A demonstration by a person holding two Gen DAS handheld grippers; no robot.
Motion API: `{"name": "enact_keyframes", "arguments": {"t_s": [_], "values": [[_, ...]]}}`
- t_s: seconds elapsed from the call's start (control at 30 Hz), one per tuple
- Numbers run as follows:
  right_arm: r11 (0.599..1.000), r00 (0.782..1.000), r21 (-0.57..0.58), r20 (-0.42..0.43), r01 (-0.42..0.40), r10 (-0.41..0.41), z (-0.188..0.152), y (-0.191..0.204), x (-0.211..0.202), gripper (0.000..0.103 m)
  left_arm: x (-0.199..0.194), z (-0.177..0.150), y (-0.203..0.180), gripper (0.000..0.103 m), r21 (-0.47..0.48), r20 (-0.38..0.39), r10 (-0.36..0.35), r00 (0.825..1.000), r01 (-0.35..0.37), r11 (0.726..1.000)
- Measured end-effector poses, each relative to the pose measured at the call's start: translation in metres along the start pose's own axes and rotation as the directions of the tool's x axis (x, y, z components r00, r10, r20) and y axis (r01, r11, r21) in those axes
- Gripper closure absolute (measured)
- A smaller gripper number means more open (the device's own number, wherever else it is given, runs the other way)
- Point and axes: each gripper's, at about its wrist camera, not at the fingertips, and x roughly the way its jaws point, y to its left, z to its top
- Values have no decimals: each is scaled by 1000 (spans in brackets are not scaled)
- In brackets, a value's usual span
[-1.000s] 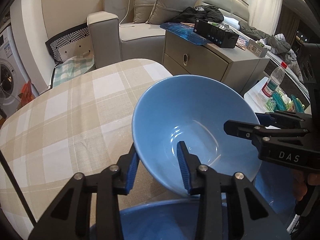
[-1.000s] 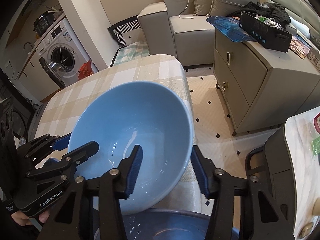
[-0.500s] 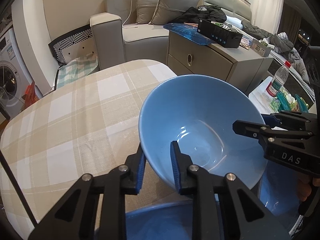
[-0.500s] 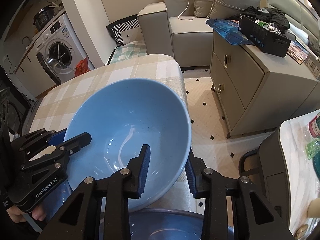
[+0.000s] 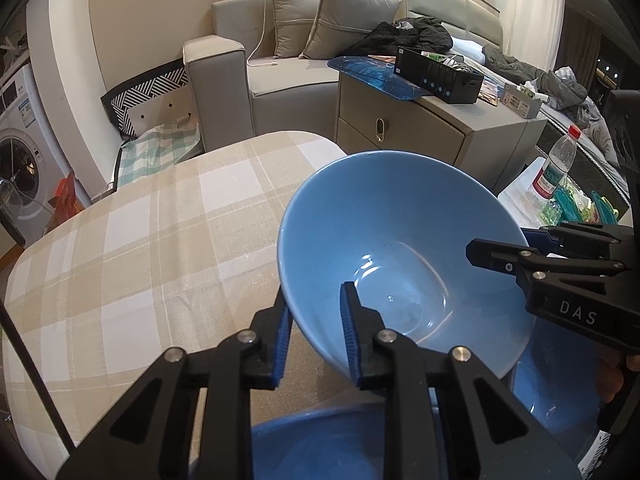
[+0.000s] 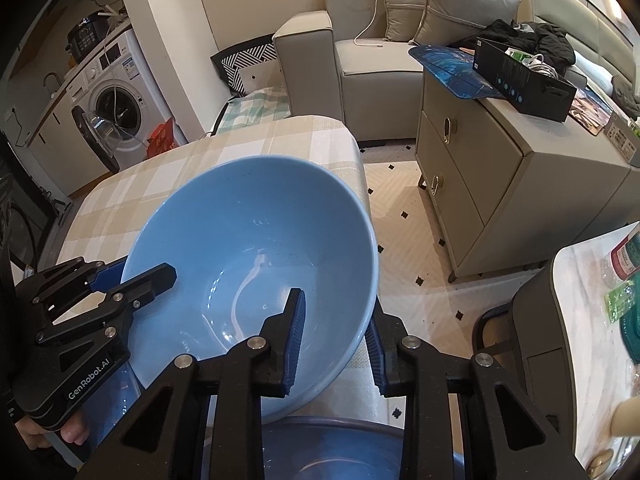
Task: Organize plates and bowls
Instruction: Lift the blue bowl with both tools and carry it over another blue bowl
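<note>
A large blue bowl (image 5: 400,240) is held tilted above the plaid-clothed table (image 5: 140,240). My left gripper (image 5: 314,332) is shut on its near-left rim. My right gripper (image 6: 334,340) is shut on its opposite rim; the bowl also shows in the right wrist view (image 6: 256,248). Each gripper shows in the other's view: the right one (image 5: 560,276) and the left one (image 6: 92,296). More blue dishes lie below: one under my left gripper (image 5: 320,448), another at the right (image 5: 560,380), and one under my right gripper (image 6: 332,448).
A grey sofa (image 5: 280,60) and a beige cabinet (image 5: 432,128) stand beyond the table. A washing machine (image 6: 112,112) is at the left. A side table with a water bottle (image 5: 556,168) is at the right. Floor lies between table and cabinet (image 6: 400,208).
Both grippers closed onto the bowl's rim from open. The bowl rose slightly and stays tilted between them.
</note>
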Motion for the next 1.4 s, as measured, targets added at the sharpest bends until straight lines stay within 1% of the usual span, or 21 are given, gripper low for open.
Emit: {"name": "enact_keyframes", "arguments": {"t_s": [0.37,0.7,1.07,1.4], "values": [[1000,999,-3,44,16,-16,3,0,-24,74,-19,8,-8,82,8,40,-7,999,6,1000],[999,995,-20,94,30,-28,2,8,-59,74,-51,12,-13,81,17,90,-2,996,0,1000],[998,991,-46,128,33,-27,-1,27,-91,74,-84,9,-9,82,15,128,17,992,-19,1000],[997,988,-73,154,24,-13,-7,52,-116,74,-115,0,-1,81,10,158,44,986,-46,999]]}}
